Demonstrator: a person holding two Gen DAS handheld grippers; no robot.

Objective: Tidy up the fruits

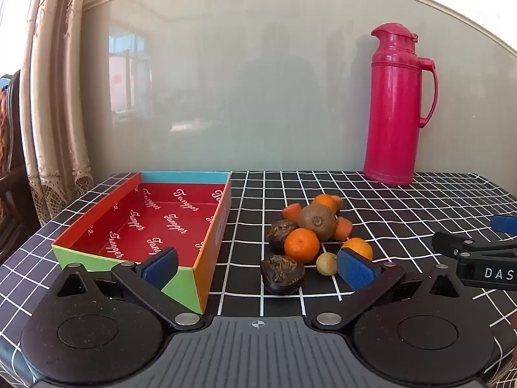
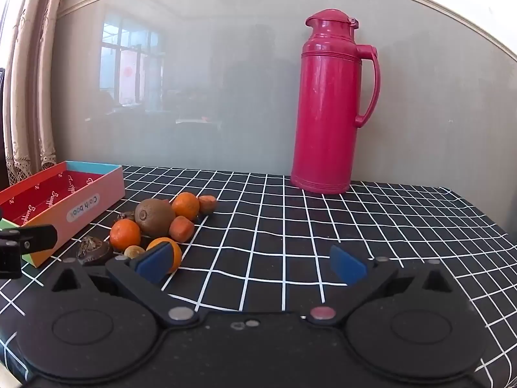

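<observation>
A pile of fruit lies on the black checked tablecloth (image 1: 387,213): a brown kiwi (image 1: 317,221), several mandarins (image 1: 301,245), carrot chunks (image 1: 292,212), dark wrinkled fruits (image 1: 282,274) and a small yellowish fruit (image 1: 325,263). An open colourful box (image 1: 142,226) with a red inside stands left of the pile. My left gripper (image 1: 258,266) is open and empty, close in front of the pile. My right gripper (image 2: 252,262) is open and empty, right of the pile; the kiwi (image 2: 152,217) and box (image 2: 61,200) show at its left.
A tall pink thermos (image 1: 395,106) stands at the back right against the grey wall; it also shows in the right wrist view (image 2: 331,103). Curtains (image 1: 55,97) hang at the left. The right gripper's body (image 1: 478,255) shows at the right edge of the left wrist view.
</observation>
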